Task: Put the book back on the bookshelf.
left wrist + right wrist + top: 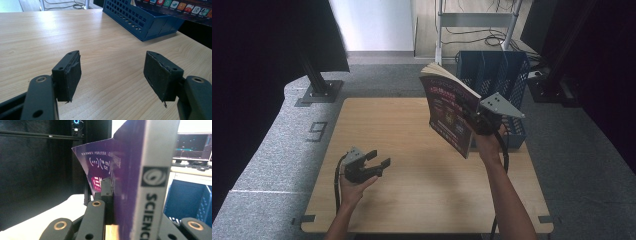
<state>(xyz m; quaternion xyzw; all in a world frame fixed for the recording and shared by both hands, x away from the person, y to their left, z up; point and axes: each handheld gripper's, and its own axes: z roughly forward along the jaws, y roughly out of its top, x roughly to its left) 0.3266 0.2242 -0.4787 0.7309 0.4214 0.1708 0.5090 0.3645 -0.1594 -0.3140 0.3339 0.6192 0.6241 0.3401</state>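
over the table (412, 200), right gripper (477, 117) clamps one book (447, 107); left gripper (374, 165) gapes empty.

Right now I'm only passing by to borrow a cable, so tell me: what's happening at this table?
A person is working with tongs in each hand. The right tongs are clamped on a purple-covered book, holding it up in the air, tilted, above the right side of the wooden table, in front of the blue basket at the table's far right edge. The left tongs sit low over the near left of the table, jaws open and empty.
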